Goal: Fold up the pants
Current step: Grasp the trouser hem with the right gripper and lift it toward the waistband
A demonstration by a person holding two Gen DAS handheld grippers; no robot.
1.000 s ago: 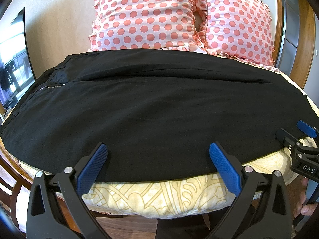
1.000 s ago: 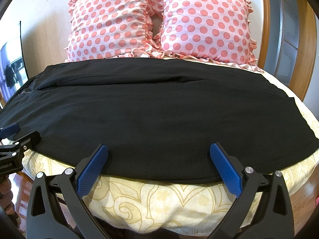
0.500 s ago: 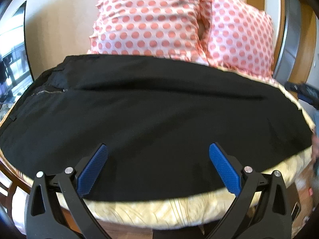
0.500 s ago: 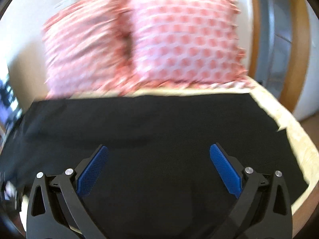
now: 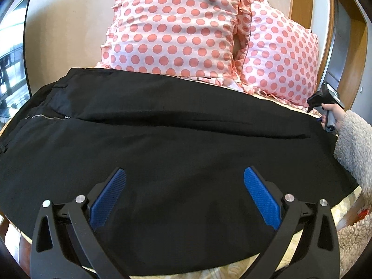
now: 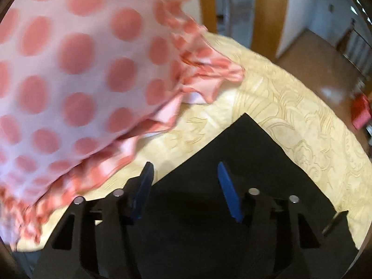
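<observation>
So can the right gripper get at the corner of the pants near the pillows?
Probably yes. The right gripper sits over the pants corner, jaws closing with black cloth between them. The pillow frill lies beside it, not across the corner.

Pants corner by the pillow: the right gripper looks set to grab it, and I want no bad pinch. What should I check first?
1. Pants lie flat: ok.
2. Corner in plain sight: ok.
3. Right gripper over that corner, jaws closing, cloth between them: ok.
4. Pads pressing the cloth: cannot tell, blurred.
5. Pillow frill outside the jaws: ok, though close.
6. Left gripper open over the near edge, gripping nothing: ok.
</observation>
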